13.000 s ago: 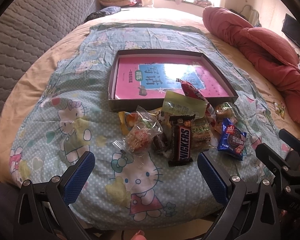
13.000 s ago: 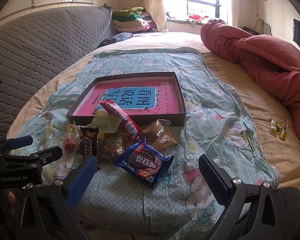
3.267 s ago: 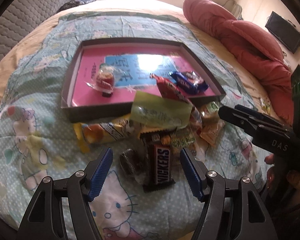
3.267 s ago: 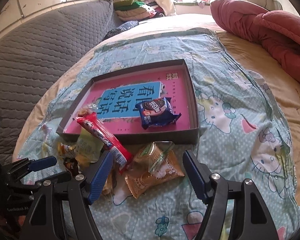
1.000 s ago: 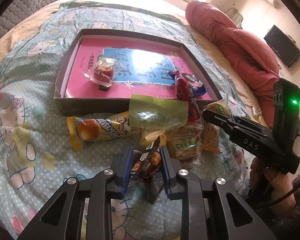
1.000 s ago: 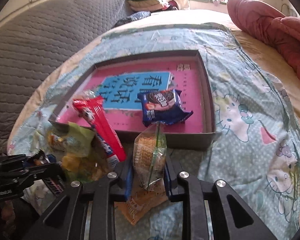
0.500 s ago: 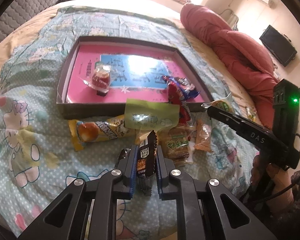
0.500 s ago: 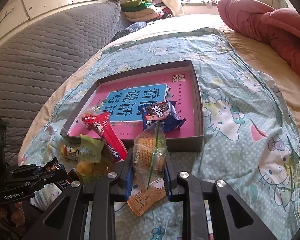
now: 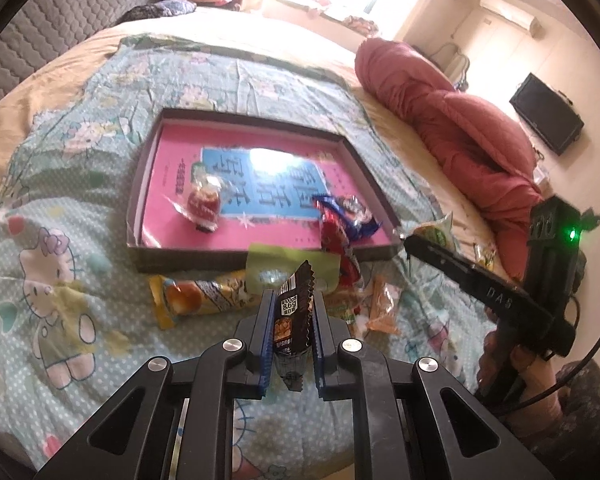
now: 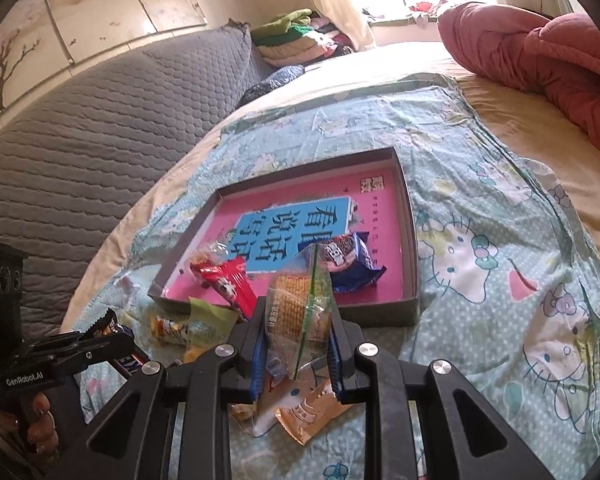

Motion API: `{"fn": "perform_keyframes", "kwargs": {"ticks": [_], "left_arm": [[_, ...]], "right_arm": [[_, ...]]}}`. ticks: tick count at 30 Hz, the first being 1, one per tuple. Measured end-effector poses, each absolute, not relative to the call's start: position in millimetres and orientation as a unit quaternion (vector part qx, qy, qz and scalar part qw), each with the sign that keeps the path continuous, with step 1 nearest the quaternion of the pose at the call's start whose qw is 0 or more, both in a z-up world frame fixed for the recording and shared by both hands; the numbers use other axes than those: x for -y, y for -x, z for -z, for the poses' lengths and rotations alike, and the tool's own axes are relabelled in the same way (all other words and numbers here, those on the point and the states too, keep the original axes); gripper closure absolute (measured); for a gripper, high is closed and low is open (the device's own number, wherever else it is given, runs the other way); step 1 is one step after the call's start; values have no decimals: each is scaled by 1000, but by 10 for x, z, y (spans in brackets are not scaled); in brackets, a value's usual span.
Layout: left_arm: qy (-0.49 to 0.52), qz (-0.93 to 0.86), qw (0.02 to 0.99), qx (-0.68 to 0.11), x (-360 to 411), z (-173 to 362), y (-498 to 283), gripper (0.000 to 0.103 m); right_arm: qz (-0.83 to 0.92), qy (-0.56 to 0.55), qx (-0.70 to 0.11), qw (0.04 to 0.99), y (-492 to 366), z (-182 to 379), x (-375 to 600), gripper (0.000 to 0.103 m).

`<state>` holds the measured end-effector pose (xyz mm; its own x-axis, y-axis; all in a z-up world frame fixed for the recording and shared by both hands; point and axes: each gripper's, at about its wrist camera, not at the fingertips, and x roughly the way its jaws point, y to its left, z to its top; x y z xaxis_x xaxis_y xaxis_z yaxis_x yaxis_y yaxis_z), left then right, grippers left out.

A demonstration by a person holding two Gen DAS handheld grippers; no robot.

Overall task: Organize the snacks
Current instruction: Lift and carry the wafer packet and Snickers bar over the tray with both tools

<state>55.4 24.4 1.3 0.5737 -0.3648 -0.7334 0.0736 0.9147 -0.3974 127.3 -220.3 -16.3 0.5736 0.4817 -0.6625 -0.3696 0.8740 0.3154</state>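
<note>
My left gripper [image 9: 290, 320] clenched on dark snack bar [image 9: 293, 316], bar upright between pads, lifted clear of blanket [image 9: 60, 200], on near side of box [image 9: 140, 208]. My right gripper [image 10: 298, 344] clamped on clear cracker pack [image 10: 300, 312], also raised before box near wall. Inside box: blue cookie pack [image 10: 348, 260] toward right, small red candy bag [image 9: 204, 204] toward left. Red wrapper [image 10: 224, 284] leans over box near edge. Loose snack pile [image 9: 204, 296] lies on blanket just outside that edge. Red quilt [image 9: 460, 128] well right of box.

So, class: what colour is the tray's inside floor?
Pink, with a blue panel; the tray shows best from the right wrist.
</note>
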Motion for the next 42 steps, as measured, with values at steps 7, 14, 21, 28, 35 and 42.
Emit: {"fn": "perform_keyframes", "kwargs": {"ticks": [7, 14, 21, 28, 35, 42], "left_arm": [[177, 113, 883, -420, -401, -150, -594, 87], [189, 99, 890, -404, -539, -189, -685, 87], [197, 97, 892, -396, -577, -199, -740, 87], [203, 93, 899, -377, -622, -261, -897, 87], [213, 89, 896, -380, -646, -115, -1151, 87], [234, 96, 883, -395, -666, 135, -1363, 87]], "right_arm": [[-240, -73, -388, 887, -1278, 130, 2200, 78], [-235, -68, -391, 887, -1331, 161, 2183, 78], [-230, -60, -414, 879, -1352, 276, 2158, 78], [-237, -71, -378, 892, -1388, 117, 2196, 78], [-226, -82, -362, 901, -1603, 59, 2262, 78], [-209, -93, -369, 901, -1764, 130, 2333, 78]]}}
